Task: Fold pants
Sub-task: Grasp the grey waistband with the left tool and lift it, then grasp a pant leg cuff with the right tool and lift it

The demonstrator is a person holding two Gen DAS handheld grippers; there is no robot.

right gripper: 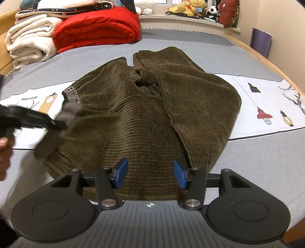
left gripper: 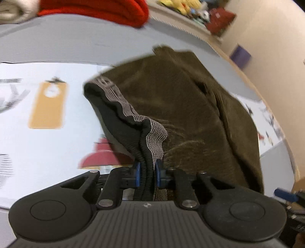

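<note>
Olive corduroy pants (right gripper: 137, 118) lie crumpled on the bed, legs bunched toward the far side. In the left wrist view my left gripper (left gripper: 148, 174) is shut on the grey-and-black elastic waistband (left gripper: 122, 106), which is lifted off the sheet while the rest of the pants (left gripper: 181, 106) hangs away behind it. The right wrist view shows that same left gripper (right gripper: 43, 120), blurred, at the waistband's left end. My right gripper (right gripper: 150, 173) is open just above the near edge of the pants. Corduroy shows between its blue pads (right gripper: 121, 172), which do not press on it.
A grey bedsheet with a white printed band (right gripper: 266, 99) covers the bed. A folded red quilt (right gripper: 99, 26) and white blankets (right gripper: 28, 42) are stacked at the far left. Stuffed toys (right gripper: 190, 8) line the window sill. The wooden bed frame (right gripper: 253, 51) curves along the right.
</note>
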